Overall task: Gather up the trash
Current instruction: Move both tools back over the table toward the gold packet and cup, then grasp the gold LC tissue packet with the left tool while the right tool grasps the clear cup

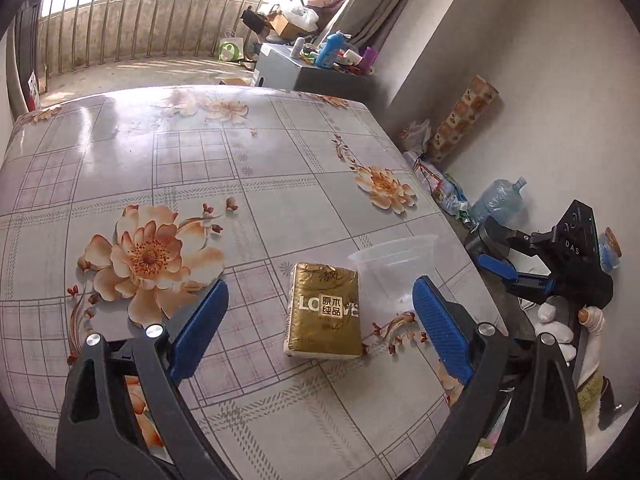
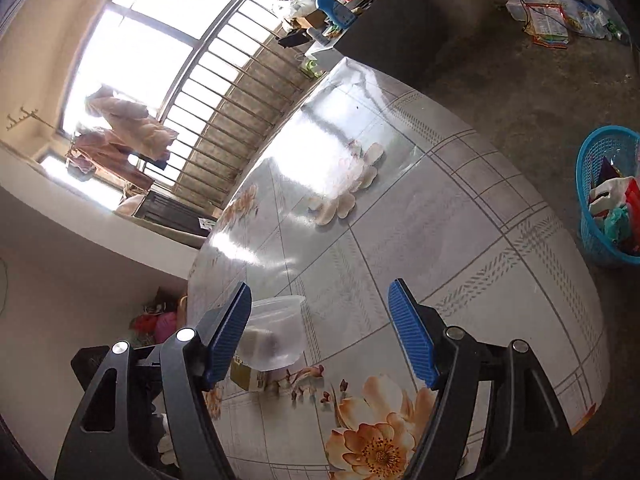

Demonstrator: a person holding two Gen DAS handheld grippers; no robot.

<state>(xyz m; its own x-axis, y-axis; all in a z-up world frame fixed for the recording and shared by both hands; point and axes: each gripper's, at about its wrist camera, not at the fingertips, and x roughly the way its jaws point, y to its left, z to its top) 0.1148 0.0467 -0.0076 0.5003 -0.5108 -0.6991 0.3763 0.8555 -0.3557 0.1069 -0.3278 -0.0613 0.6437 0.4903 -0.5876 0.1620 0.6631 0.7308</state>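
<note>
In the left wrist view our left gripper (image 1: 320,312) stands with its jaws spread wide and nothing between the pads, low in the frame above the bench (image 1: 180,168), which wears a glossy flowered cloth. Just beyond it, lower centre of the frame, lies a gold tissue pack (image 1: 325,312) flat on the cloth. A clear plastic cup (image 1: 394,268) stands upright right beside the pack, on its right, near the bench's right edge; we cannot tell whether the two touch.

At the right edge of that frame our right gripper (image 1: 510,270) hangs off the side of the bench, carried by a white-gloved hand (image 1: 560,328). In its own view the right gripper (image 2: 320,332) shows both blue pads well apart and empty, over the flowered cloth.

There the clear plastic cup (image 2: 276,332) sits lower left of the frame, partly behind the left pad, with the gold tissue pack (image 2: 250,376) just below it. A blue basket (image 2: 592,236) holding crumpled wrappers and bags stands on the floor at the right edge of the frame, well apart from the bench.
</note>
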